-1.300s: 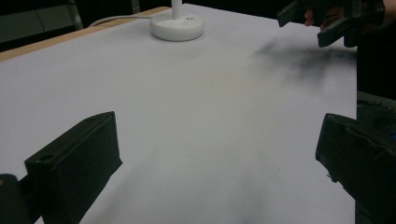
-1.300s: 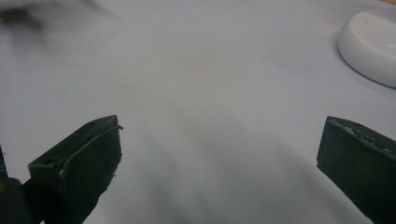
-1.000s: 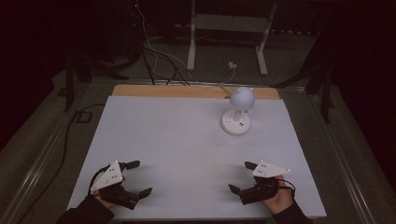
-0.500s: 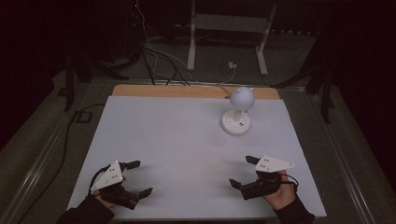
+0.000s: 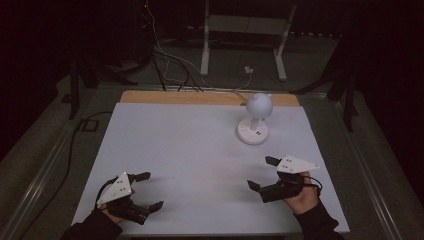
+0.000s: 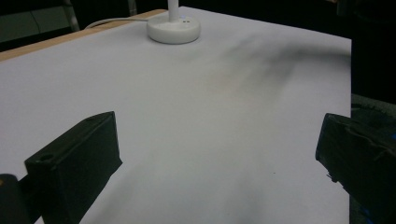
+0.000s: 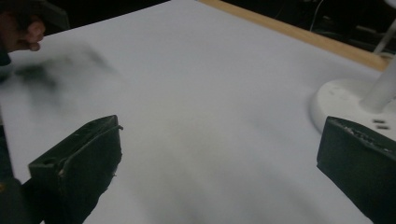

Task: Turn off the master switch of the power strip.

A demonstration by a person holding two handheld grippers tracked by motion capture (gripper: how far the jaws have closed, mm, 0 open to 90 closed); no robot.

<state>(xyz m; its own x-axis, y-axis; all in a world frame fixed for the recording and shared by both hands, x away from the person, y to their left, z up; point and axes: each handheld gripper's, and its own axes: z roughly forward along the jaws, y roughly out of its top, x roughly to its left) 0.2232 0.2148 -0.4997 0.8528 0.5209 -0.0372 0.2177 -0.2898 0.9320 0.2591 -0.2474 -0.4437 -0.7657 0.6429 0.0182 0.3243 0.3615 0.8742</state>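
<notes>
While spread wide and holding nothing, left hand-held gripper (image 5: 145, 191) and right hand-held gripper (image 5: 264, 173) near surface (image 5: 190, 145) front edge, well apart, lamp (image 5: 254, 120) toward far edge.

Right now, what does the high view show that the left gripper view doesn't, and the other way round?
The high view alone gives the lamp's round white head, both grippers, left gripper and right gripper, with jaws apart, and the floor with cables behind the table. The left gripper view alone gives a close look along its own black jaws. Both share the lamp's round base and the white tabletop.
</notes>
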